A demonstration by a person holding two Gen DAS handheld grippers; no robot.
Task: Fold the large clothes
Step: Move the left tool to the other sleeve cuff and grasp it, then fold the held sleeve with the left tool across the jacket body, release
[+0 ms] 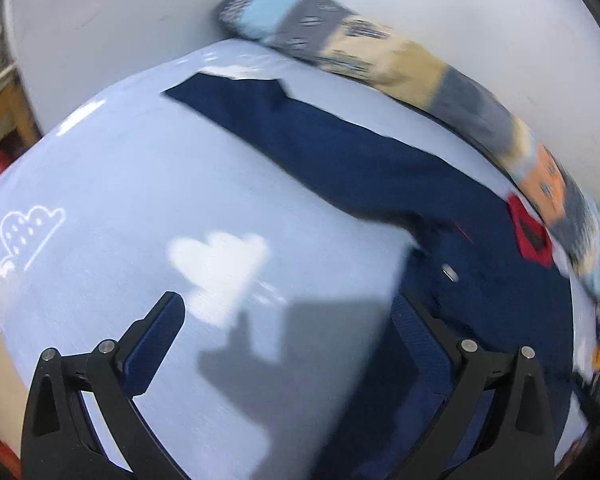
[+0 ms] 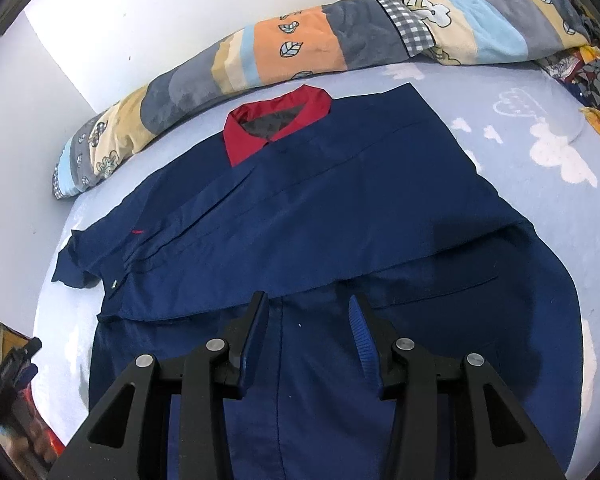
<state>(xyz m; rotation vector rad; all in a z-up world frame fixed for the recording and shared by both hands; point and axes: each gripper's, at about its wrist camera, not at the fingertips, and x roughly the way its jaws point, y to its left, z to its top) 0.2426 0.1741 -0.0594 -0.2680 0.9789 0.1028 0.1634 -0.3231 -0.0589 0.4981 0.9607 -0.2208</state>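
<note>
The navy shirt (image 2: 320,216) is smooth, faintly sheened cloth; the bedsheet (image 2: 520,128) is matt cotton, perhaps; the quilt (image 2: 308,48) looks fleecy.

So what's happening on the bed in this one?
A person is folding a navy shirt with a red collar, spread on a light blue cloud-print sheet. One side is already folded across. The right claw hovers open above the lower part; the left claw is open over the sheet, holding nothing.

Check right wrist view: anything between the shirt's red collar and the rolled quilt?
Only a bare strip of light blue sheet separates red collar from quilt.
</note>
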